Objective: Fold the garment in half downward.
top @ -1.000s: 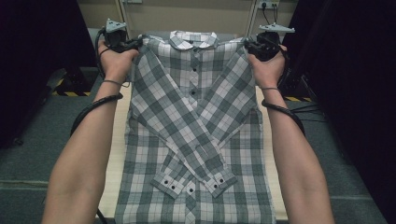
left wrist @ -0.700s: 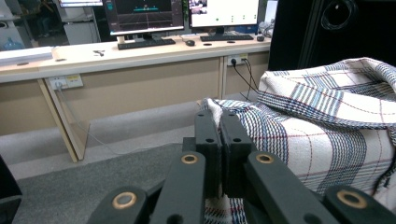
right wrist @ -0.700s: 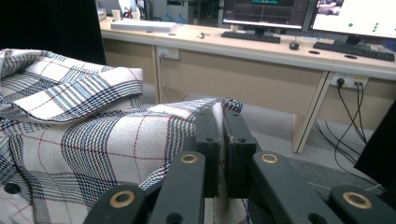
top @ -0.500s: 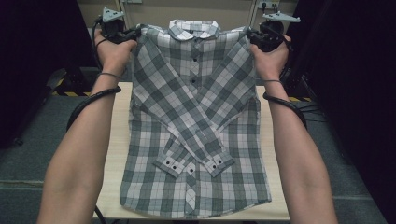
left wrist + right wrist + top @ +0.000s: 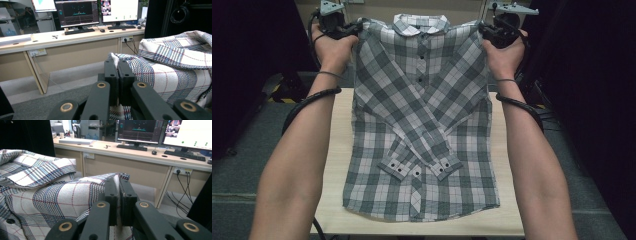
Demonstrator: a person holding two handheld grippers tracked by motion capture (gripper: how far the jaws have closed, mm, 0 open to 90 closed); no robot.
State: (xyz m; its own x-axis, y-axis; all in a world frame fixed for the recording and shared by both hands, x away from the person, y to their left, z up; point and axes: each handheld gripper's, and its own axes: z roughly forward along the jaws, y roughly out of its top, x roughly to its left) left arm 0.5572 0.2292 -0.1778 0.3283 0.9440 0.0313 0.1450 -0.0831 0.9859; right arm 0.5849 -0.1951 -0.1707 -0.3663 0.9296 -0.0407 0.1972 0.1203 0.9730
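Note:
A grey and white plaid shirt [image 5: 422, 115] hangs by its shoulders, its front towards me and its sleeves crossed over the chest. Its hem still rests on the light wooden table [image 5: 337, 150]. My left gripper [image 5: 353, 31] is shut on the shirt's left shoulder at the top left of the high view. My right gripper [image 5: 484, 31] is shut on the other shoulder at the top right. In the left gripper view the black jaws [image 5: 117, 75] pinch the plaid cloth [image 5: 170, 67] between them. The right gripper view shows the same pinch [image 5: 117, 192] on the cloth [image 5: 50, 192].
The table ends close to the shirt's hem at the front, with grey floor [image 5: 242, 165] around it. Beyond the table a long desk [image 5: 75, 37] carries monitors [image 5: 77, 12] and keyboards. Black cables [image 5: 307, 102] trail along both forearms.
Both grippers have risen with the shirt's shoulders. The upper part of the shirt has come off the table and now hangs upright, while more of the table shows near the front.

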